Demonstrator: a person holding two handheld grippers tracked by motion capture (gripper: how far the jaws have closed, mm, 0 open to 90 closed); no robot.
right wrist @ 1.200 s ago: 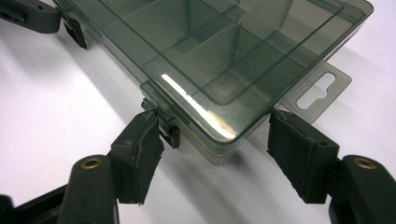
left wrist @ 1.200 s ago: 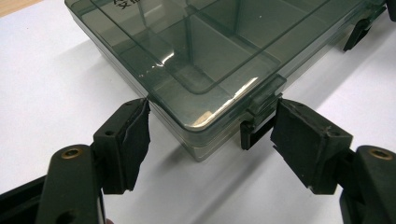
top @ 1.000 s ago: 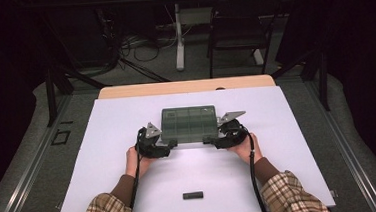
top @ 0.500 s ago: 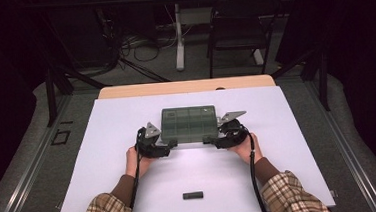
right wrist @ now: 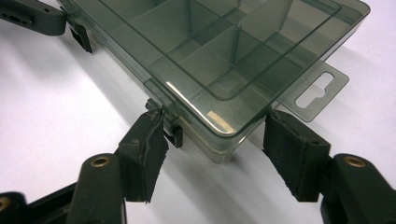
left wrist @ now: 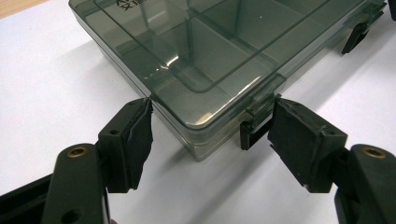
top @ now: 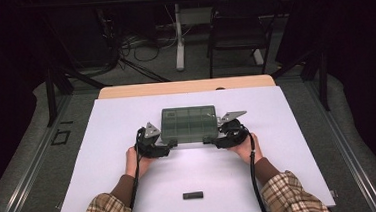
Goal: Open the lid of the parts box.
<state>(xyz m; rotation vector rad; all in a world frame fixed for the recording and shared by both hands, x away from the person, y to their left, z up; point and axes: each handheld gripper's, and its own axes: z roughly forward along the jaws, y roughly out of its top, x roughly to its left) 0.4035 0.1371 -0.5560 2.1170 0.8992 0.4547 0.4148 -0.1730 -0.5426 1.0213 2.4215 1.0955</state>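
A smoky, see-through compartment box lies lid-down-closed on the white table top. My left gripper is at its near left corner, my right gripper at its near right corner. In the left gripper view the box has its corner between the jaws of the left gripper: one pad touches the side wall, the other rests against a black latch. In the right gripper view the right gripper brackets the other corner of the box the same way, with one pad at a latch.
A small black oblong object lies near the table's front edge. The box has a clear hang tab on its right end. Beyond the table stand a chair and floor cables. White surface lies bare on both sides of the box.
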